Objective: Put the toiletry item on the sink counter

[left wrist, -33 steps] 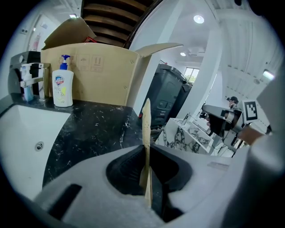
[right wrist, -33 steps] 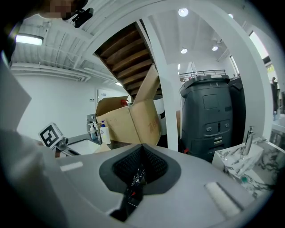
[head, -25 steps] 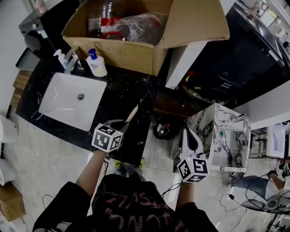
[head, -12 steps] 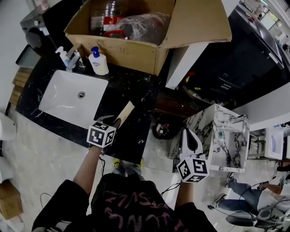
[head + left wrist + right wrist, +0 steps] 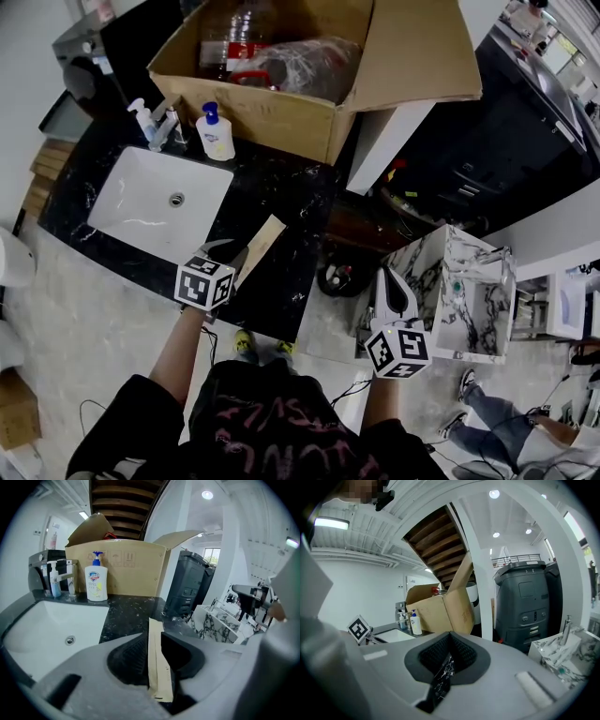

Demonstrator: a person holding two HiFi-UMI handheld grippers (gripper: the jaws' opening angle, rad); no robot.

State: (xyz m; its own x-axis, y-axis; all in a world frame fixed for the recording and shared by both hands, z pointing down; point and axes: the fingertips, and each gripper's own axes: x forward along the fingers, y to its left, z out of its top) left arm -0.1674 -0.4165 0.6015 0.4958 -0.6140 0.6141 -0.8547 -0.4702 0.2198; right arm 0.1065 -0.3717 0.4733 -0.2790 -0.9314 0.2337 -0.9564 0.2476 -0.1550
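A long beige paper-wrapped packet (image 5: pixel 260 249) lies on the black marble sink counter (image 5: pixel 286 192), to the right of the white basin (image 5: pixel 141 202). My left gripper (image 5: pixel 226 253) sits at the packet's near end. In the left gripper view the packet (image 5: pixel 157 667) runs between the jaws of the left gripper (image 5: pixel 151 640), which have just been opening; a gap shows on its right side. My right gripper (image 5: pixel 391 278) hangs off the counter to the right. The right gripper (image 5: pixel 450 645) looks shut on a thin dark speckled packet (image 5: pixel 440 679).
An open cardboard box (image 5: pixel 309 94) with bottles fills the back of the counter. A soap pump bottle (image 5: pixel 216 134), a faucet (image 5: pixel 169 120) and a small spray bottle (image 5: pixel 142 116) stand behind the basin. A marble-patterned stand (image 5: pixel 464 281) is on the floor at right.
The left jaws have spread apart and the left gripper has drawn back to the left. The beige packet now lies flat on the counter. The right gripper stayed put.
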